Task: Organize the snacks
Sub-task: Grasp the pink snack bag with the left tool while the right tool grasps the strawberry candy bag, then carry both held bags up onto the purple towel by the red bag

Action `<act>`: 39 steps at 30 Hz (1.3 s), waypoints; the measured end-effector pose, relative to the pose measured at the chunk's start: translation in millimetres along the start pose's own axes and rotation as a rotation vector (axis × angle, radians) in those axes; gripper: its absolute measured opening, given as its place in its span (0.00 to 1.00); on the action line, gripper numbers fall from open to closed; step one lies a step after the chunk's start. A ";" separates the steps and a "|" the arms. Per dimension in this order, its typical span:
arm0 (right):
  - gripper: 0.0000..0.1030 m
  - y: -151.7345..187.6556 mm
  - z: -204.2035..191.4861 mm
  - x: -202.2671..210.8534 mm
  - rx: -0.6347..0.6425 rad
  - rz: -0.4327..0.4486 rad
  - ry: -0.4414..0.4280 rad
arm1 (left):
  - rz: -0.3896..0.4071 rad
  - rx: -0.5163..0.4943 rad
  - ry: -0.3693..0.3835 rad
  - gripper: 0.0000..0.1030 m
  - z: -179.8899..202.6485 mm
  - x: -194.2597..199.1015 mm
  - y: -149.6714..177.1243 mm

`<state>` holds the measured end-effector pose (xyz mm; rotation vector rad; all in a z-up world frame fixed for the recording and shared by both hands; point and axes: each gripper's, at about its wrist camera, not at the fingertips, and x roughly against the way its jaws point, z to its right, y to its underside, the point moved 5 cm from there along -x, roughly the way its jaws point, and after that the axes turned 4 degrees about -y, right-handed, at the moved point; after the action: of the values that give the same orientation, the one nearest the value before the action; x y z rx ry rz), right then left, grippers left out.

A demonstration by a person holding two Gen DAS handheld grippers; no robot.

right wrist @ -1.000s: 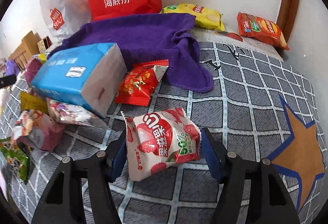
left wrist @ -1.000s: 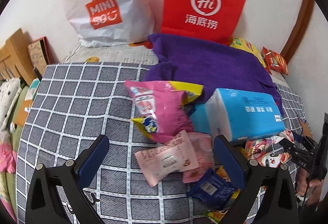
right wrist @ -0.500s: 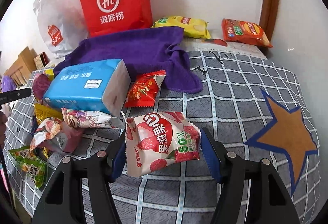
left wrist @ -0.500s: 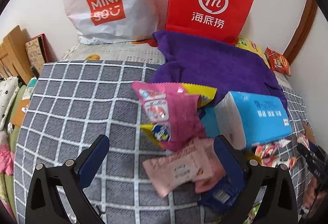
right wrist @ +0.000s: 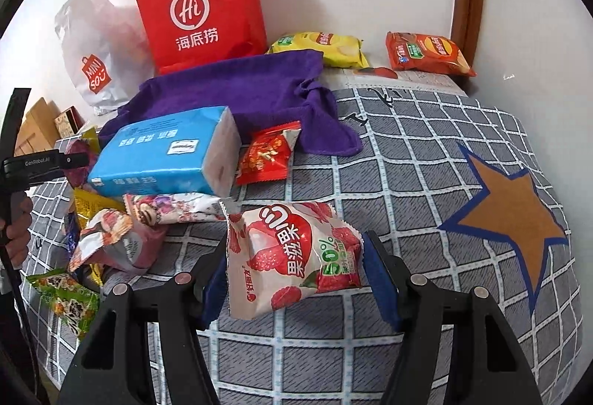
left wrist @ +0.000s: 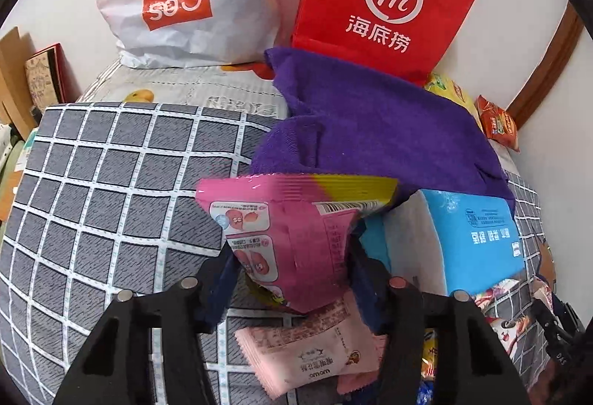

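the left gripper (left wrist: 292, 279) is closing its fingers on the pink snack bag (left wrist: 292, 238) at the pile's edge; the right gripper (right wrist: 292, 269) holds the lychee jelly pouch (right wrist: 292, 256) clamped above the checked bedspread (right wrist: 426, 182); judging by the heap beside the blue tissue pack (right wrist: 163, 153), most sorting is left.

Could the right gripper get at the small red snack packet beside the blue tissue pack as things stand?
Probably not yet: the right gripper is shut on a lychee jelly bag. The red snack packet itself lies uncovered just ahead beside the blue tissue pack.
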<state>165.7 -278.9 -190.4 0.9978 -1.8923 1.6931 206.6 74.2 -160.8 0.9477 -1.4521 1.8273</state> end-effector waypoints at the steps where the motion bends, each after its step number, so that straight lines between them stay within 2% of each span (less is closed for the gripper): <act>1: 0.63 0.6 -2.5 0.9 0.002 0.001 -0.001 | 0.008 0.004 -0.002 0.51 -1.9 3.7 -0.4; 8: 0.63 1.5 -22.6 15.4 0.014 0.020 -0.018 | 0.056 0.000 0.010 0.50 -11.4 41.3 2.9; 14: 0.63 -3.6 -37.1 33.9 0.012 0.052 -0.033 | 0.093 -0.040 0.022 0.50 -4.5 76.1 10.2; 24: 0.63 -22.8 -59.3 57.4 0.030 0.108 -0.046 | 0.114 -0.048 0.107 0.50 10.5 111.4 17.3; 39: 0.63 -52.4 -74.5 70.1 0.067 0.149 -0.046 | 0.133 -0.169 0.151 0.50 64.3 129.5 4.3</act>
<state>146.4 -223.4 -91.5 0.9497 -1.9956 1.8427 141.3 14.4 -46.4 0.6302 -1.5767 1.7942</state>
